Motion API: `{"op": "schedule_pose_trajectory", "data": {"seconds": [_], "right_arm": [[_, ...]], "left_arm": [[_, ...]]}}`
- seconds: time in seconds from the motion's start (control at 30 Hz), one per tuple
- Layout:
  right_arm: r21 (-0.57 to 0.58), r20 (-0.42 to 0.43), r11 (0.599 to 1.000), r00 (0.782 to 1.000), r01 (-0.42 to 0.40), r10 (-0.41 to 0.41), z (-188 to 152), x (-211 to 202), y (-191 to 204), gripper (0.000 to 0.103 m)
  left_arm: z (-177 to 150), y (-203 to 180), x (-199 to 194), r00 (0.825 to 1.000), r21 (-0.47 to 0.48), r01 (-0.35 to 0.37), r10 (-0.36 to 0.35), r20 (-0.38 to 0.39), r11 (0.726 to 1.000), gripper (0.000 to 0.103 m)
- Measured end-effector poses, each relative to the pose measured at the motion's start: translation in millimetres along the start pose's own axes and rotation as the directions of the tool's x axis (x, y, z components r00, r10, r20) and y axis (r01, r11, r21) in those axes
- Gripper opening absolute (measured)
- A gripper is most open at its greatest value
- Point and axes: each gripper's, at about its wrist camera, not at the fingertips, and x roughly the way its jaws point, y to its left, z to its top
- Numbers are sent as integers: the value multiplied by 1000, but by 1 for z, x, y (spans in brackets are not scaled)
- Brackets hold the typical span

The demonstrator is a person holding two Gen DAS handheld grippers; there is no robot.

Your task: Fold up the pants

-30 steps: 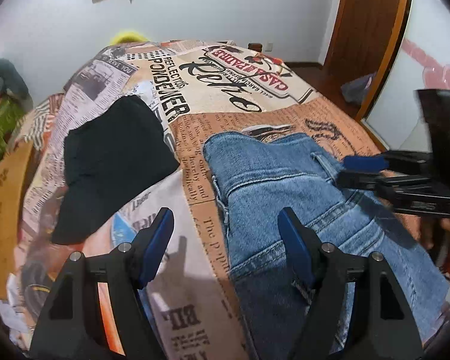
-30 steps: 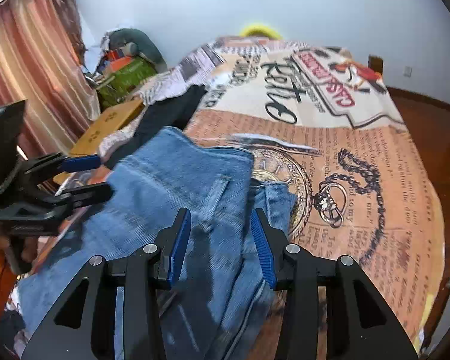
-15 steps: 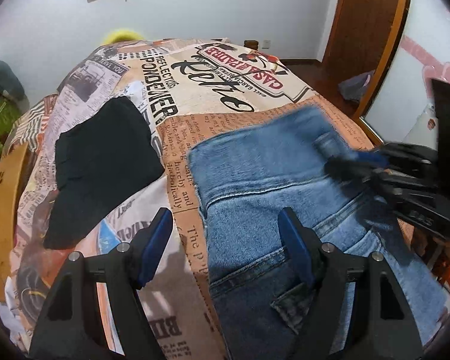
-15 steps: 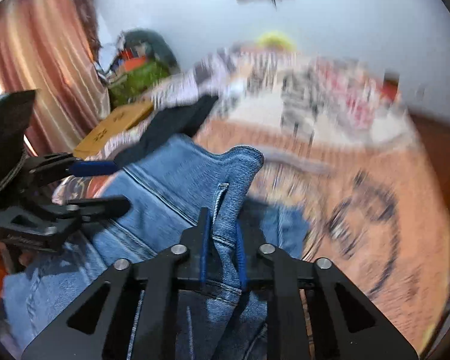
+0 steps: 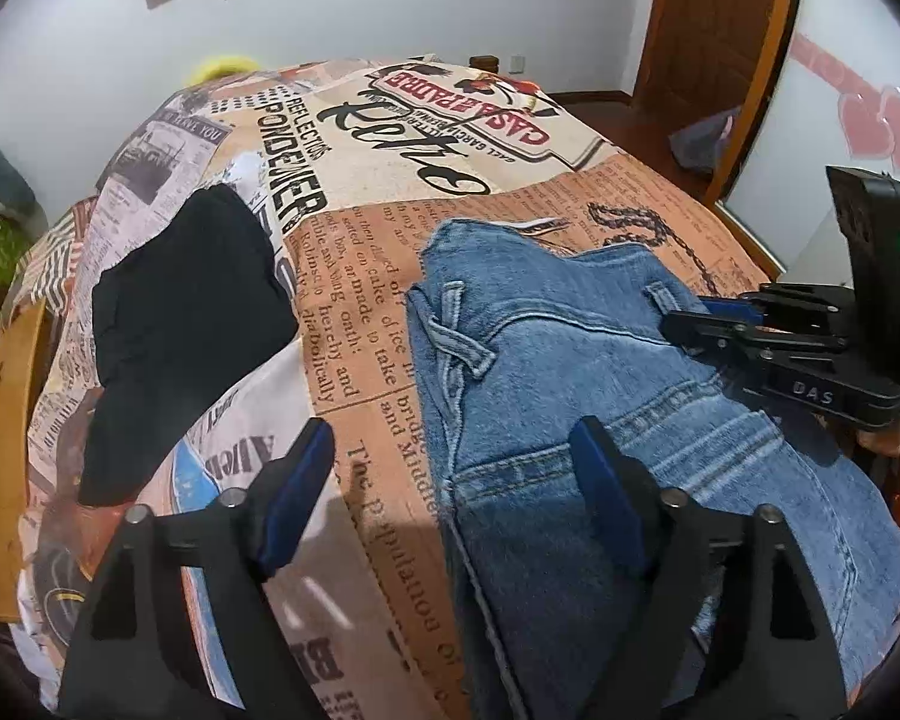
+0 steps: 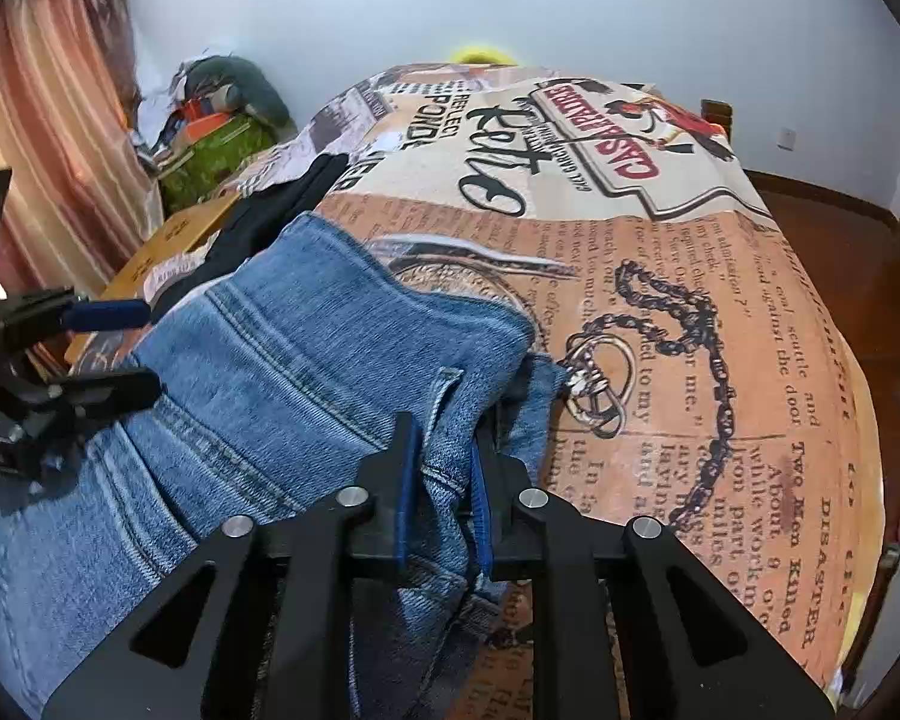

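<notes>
Newsprint-patterned bedspread covers the whole bed, and the blue jeans lie across its near half, waistband now turned up toward the wall. A second ago that denim sat bunched and lower; it has been dragged up and spread flatter. Right gripper has clamped down on a fold of the jeans by a belt loop, where earlier its jaws stood apart over the fabric. Left gripper is spread wide, wider than a moment back, straddling the jeans' left edge without pinching it. Black garment lies off to the left, apart from the jeans.
</notes>
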Motion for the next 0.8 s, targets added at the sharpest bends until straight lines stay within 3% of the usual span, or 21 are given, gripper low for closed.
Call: {"op": "schedule_pose_trajectory", "data": {"seconds": [0.13, 0.27, 0.33, 0.4, 0.47, 0.63, 0.8], "right_arm": [[-2, -27, 1000, 1000, 6, -6, 6, -15, 0, 25], [-44, -6, 998, 999, 42, -42, 0, -41, 8, 25], [-48, 1, 998, 999, 48, -48, -2, -52, 11, 31], [-55, 18, 997, 998, 59, -59, -4, -66, 16, 46], [-60, 48, 996, 997, 67, -64, -8, -83, 22, 53], [-26, 83, 998, 995, 53, -51, -16, -106, 28, 66], [18, 104, 994, 989, 104, -105, -31, -112, 32, 77]], "left_arm": [[2, 3, -6, 1000, -31, 22, -22, -6, 999, 80], [2, -3, -29, 998, -11, -42, 43, 56, 999, 79], [3, -2, -45, 995, -27, -35, 38, 95, 999, 79], [2, -1, -64, 988, -51, -25, 33, 154, 998, 79], [1, 0, -82, 981, -69, -15, 28, 191, 998, 79], [-5, -1, -106, 982, -78, 10, 5, 190, 997, 79], [-23, -11, -114, 980, -21, -23, 27, 198, 1000, 82]]}}
